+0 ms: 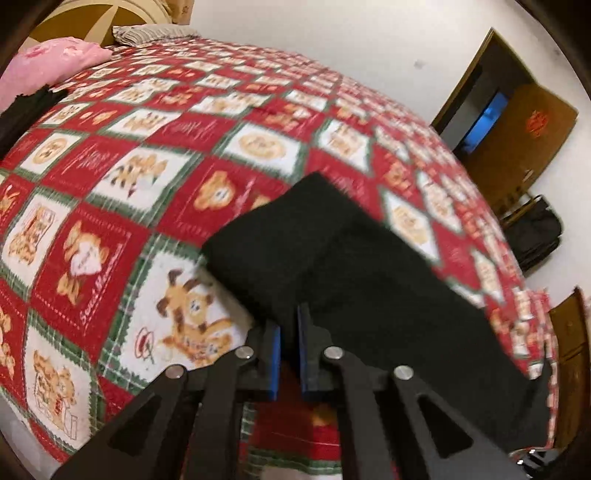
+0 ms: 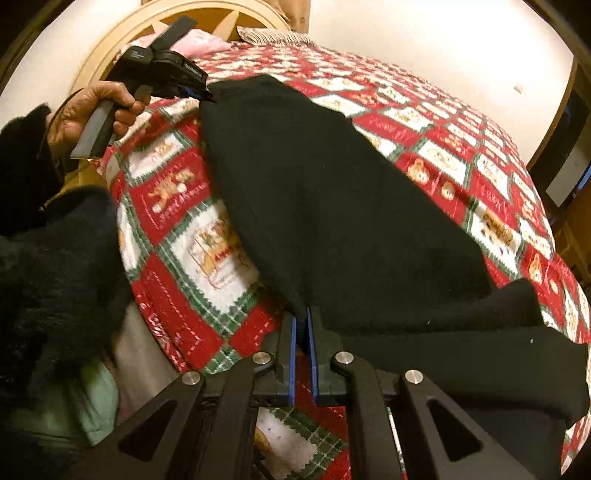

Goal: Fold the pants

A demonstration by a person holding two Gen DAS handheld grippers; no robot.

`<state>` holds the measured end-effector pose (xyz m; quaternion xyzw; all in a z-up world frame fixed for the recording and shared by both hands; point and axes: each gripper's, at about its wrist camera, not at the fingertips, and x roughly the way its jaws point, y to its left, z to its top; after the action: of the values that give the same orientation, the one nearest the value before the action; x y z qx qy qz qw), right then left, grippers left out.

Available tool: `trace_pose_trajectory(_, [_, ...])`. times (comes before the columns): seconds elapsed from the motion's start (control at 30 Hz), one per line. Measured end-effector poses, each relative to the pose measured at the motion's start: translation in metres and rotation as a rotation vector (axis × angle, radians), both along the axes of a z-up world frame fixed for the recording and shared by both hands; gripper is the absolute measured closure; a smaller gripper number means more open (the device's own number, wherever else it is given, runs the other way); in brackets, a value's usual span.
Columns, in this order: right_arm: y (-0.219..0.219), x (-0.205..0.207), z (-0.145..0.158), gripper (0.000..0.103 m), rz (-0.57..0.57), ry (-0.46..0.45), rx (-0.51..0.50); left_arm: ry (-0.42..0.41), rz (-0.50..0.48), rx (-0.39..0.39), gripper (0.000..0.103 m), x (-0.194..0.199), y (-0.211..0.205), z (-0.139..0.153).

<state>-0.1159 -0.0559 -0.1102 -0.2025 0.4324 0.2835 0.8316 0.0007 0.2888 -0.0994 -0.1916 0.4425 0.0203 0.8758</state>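
The black pants lie stretched across a red, white and green patterned quilt on a bed. My right gripper is shut on the near edge of the pants. My left gripper is shut on another edge of the pants, which look folded over in the left wrist view. In the right wrist view the left gripper shows at the far end of the pants, held by a hand. The cloth hangs between the two grippers, slightly lifted.
A pink pillow and a striped pillow lie at the round headboard. Another dark cloth lies at the left on the quilt. A doorway and a dark bag stand beyond the bed's right side.
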Motion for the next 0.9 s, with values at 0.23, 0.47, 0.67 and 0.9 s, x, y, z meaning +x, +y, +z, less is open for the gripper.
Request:
trace_pose_trajectory(0.23, [-0.018, 0.015, 0.023, 0.086, -0.034, 0.063, 0.148, 0.014, 0.074, 0.115, 0.05, -0.002, 0.011, 0.025])
trace_pose_trajectory(0.47, [-0.044, 0.049, 0.069, 0.037, -0.132, 0.046, 0.503, -0.152, 0.086, 0.3, 0.046, -0.014, -0.01, 0.065])
trace_pose_trajectory(0.67, [-0.009, 0.123, 0.07, 0.037, -0.114, 0.105, 0.57, -0.201, -0.031, 0.346, 0.046, 0.0, -0.067, 0.053])
trace_pose_trajectory(0.9, [0.035, 0.202, 0.018, 0.038, -0.147, 0.272, 0.56, -0.087, -0.075, 0.344, 0.046, 0.008, -0.1, 0.009])
